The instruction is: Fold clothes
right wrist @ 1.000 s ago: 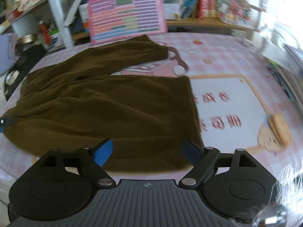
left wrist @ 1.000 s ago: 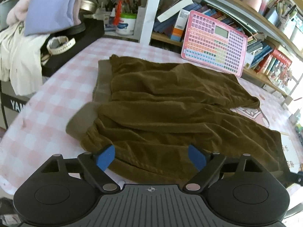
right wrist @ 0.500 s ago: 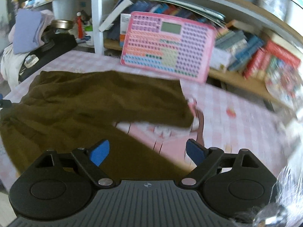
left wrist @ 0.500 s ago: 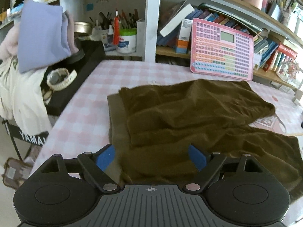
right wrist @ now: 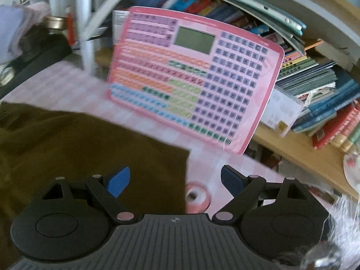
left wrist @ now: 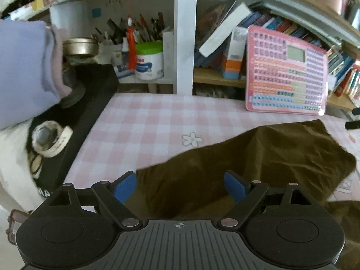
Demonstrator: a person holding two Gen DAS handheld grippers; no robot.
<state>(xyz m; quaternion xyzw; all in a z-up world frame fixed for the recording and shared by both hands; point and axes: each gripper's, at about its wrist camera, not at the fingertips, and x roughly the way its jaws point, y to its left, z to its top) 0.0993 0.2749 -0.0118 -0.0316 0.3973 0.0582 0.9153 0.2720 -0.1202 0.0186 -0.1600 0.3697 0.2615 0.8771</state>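
Both grippers stood wide apart in the jaws, holding nothing: the left gripper point(left wrist: 180, 186) and right gripper point(right wrist: 174, 181). The brown garment point(left wrist: 258, 164) lay on the pink checked tablecloth point(left wrist: 144, 130), filling less of each view than half a second earlier, while the pink keyboard toy point(right wrist: 191, 90) loomed larger.

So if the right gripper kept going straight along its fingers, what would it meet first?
Probably the pink checked table just past the brown garment's edge; the right gripper is open. Beyond stands the pink keyboard toy, though depth is unclear.
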